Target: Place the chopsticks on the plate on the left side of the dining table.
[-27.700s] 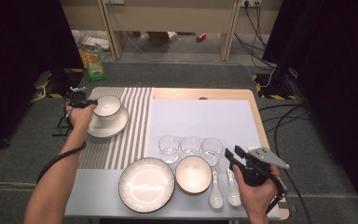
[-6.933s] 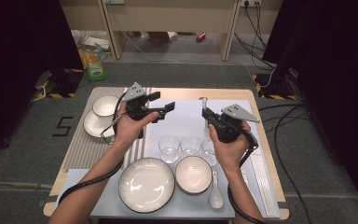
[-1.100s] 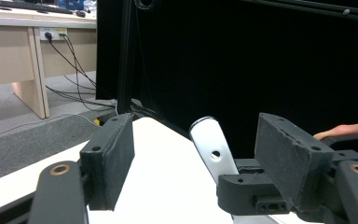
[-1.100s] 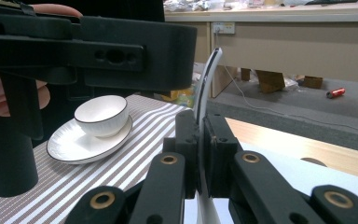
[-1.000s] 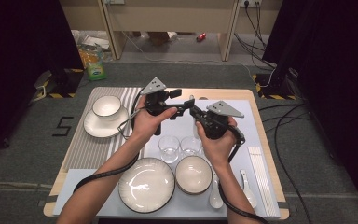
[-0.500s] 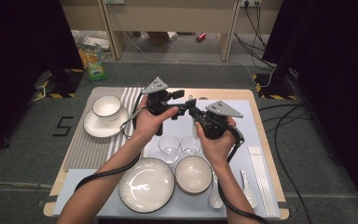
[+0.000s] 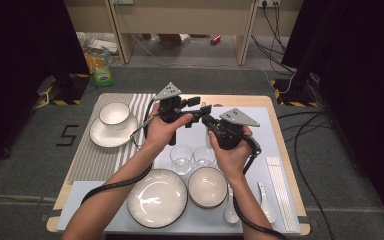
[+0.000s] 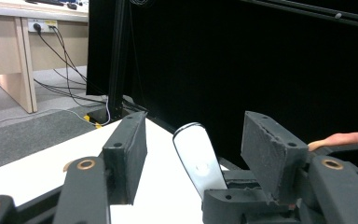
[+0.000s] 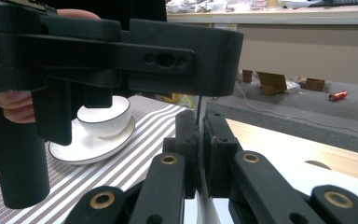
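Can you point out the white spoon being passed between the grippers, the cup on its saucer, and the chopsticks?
white spoon (image 8: 196,156): left gripper view, on its handle.
cup (image 7: 114,113): high view, on its rim.
saucer (image 7: 100,137): high view, on its bare edge.
chopsticks (image 7: 281,192): high view, mid-length.

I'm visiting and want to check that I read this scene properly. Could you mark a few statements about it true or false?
1. The right gripper is shut on a white spoon. True.
2. The left gripper already pinches the spoon. False: the spoon's end stands between its pads, apart from both; its jaws have just been closing.
3. The cup sits on a saucer on the striped mat. True.
4. The large plate is stacked on the bowl. False: they lie side by side.
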{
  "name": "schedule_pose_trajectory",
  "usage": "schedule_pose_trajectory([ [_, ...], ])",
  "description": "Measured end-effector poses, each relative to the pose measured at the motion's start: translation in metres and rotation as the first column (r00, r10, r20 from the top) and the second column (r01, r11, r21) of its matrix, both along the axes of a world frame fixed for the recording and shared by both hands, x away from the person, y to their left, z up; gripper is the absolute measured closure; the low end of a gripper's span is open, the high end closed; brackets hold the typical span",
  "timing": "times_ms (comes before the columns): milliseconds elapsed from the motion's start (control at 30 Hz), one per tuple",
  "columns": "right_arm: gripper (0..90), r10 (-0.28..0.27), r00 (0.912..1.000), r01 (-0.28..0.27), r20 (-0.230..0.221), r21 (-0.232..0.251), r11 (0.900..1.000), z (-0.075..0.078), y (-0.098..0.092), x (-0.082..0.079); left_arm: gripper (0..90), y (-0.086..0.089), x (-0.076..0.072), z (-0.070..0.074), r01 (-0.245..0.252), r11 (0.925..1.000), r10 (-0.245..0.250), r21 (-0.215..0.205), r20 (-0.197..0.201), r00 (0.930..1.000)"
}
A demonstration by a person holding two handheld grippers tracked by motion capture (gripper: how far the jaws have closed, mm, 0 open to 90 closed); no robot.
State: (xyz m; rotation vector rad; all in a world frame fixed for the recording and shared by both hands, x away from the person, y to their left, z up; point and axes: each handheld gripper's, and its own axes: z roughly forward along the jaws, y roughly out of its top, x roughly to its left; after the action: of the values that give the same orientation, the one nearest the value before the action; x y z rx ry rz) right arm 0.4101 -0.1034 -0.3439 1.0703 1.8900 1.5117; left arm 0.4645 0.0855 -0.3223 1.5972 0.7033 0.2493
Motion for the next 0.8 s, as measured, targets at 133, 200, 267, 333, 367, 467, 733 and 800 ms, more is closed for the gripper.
schedule_pose_trajectory([
  [133,85.9,0.001,1.0000,-0.001,0.001,-0.002,1.000,0.0002,0.0002,0.0000,42.5,-0.0011,-0.0006,0.0005,0.004,1.0000,-0.004,-0.001,-0.001,1.0000],
  [200,85.9,0.002,1.0000,-0.002,0.003,-0.001,1.000,0.0002,0.0003,-0.0002,43.2,-0.0017,-0.0008,0.0006,0.006,1.0000,-0.006,-0.004,-0.001,1.0000],
  [267,85.9,0.001,1.0000,-0.001,0.004,-0.001,1.000,0.0004,0.0002,-0.0002,43.5,-0.0019,-0.0008,0.0005,0.007,1.0000,-0.007,-0.004,-0.001,1.0000],
  [333,85.9,0.000,1.0000,0.000,-0.005,0.008,1.000,0.0005,0.0005,-0.0008,44.0,-0.0023,-0.0006,0.0004,0.007,1.0000,-0.007,-0.003,-0.003,1.0000],
  [367,85.9,0.001,1.0000,-0.001,-0.002,0.009,1.000,0.0004,0.0007,-0.0006,44.3,-0.0024,-0.0004,0.0004,0.009,1.0000,-0.009,-0.004,-0.005,0.9999],
  [467,85.9,0.001,1.0000,-0.001,-0.002,0.010,1.000,0.0006,0.0007,-0.0009,44.9,-0.0029,-0.0002,0.0009,0.011,0.9999,-0.011,-0.009,-0.008,0.9999],
  [733,85.9,0.002,1.0000,-0.002,0.010,0.006,1.000,0.0014,0.0001,-0.0012,47.3,-0.0045,-0.0003,0.0005,0.009,1.0000,-0.009,-0.002,-0.007,0.9999],
  [800,85.9,0.003,1.0000,-0.003,0.009,0.006,1.000,0.0012,0.0001,-0.0012,48.1,-0.0047,0.0001,0.0002,0.006,1.0000,-0.006,0.000,-0.006,1.0000],
])
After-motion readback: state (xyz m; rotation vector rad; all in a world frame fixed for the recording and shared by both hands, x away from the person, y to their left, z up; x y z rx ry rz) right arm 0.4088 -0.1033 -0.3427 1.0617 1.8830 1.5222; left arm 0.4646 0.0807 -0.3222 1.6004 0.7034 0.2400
